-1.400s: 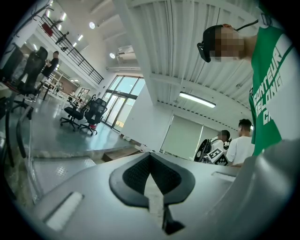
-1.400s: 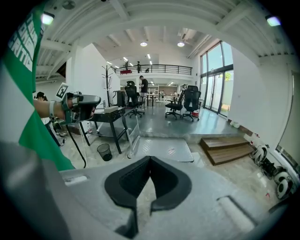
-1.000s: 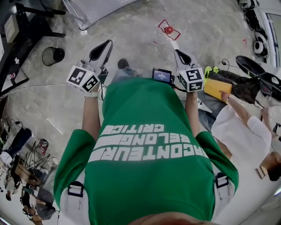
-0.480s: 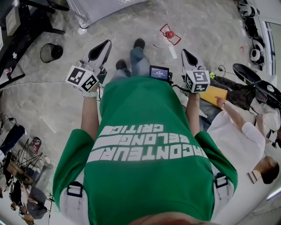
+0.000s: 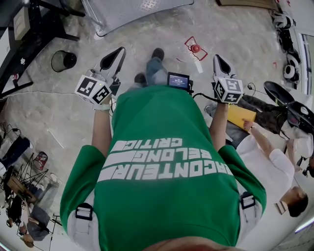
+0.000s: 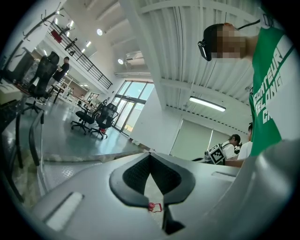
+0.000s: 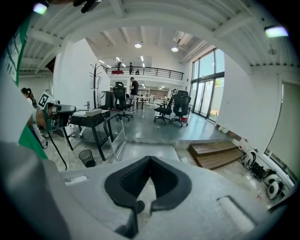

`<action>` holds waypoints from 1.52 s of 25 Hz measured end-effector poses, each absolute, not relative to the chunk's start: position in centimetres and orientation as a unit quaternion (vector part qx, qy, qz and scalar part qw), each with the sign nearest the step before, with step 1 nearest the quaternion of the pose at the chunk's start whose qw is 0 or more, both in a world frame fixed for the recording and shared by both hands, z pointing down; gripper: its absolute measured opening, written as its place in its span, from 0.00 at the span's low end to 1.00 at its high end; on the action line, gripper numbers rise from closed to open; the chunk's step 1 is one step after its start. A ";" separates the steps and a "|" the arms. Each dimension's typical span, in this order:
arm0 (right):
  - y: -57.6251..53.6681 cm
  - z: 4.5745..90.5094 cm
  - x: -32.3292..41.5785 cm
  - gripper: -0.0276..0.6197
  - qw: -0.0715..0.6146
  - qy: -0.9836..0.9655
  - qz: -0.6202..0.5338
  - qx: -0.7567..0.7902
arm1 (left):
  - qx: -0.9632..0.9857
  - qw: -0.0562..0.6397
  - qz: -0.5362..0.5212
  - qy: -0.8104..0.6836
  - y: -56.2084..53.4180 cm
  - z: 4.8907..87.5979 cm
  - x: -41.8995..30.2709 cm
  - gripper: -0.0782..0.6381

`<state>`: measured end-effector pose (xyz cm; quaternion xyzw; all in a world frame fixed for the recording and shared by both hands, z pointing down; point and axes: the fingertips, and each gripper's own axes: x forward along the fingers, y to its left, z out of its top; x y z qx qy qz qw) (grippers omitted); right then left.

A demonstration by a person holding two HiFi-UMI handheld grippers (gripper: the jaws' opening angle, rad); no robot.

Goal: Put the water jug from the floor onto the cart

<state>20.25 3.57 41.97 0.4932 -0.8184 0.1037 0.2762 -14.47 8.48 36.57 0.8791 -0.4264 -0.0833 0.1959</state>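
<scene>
No water jug shows in any view. The cart point(image 5: 132, 12), a low silver platform of ribbed metal, lies on the floor at the top of the head view; in the right gripper view the cart point(image 7: 145, 151) sits straight ahead with its handle rail at the left. My left gripper point(image 5: 119, 50) is held out ahead of the green shirt, shut and empty; its jaws meet in the left gripper view point(image 6: 157, 206). My right gripper point(image 5: 216, 58) points down toward the floor, also shut with nothing in it point(image 7: 143, 205).
A small red wire object point(image 5: 195, 48) lies on the floor between the grippers. A black bin point(image 5: 63, 61) and a black desk point(image 5: 29, 34) stand at the left. A seated person point(image 5: 265, 142) is close on the right. Wooden steps point(image 7: 218, 153) lie right of the cart.
The person has stepped forward, one foot now ahead. Both grippers moved toward the cart, the right one farther and slightly up. More of the cart shows at the top.
</scene>
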 end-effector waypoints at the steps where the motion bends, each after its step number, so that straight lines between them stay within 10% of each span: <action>1: 3.1 42.1 20.0 0.03 0.276 -0.820 0.105 0.491 | 0.879 0.196 -0.083 -0.428 8.0 36.5 -14.6 0.13; 38: -15.3 45.7 23.4 0.03 0.275 -0.822 0.140 0.479 | 0.897 0.195 -0.017 -0.396 -11.6 35.7 -7.6 0.13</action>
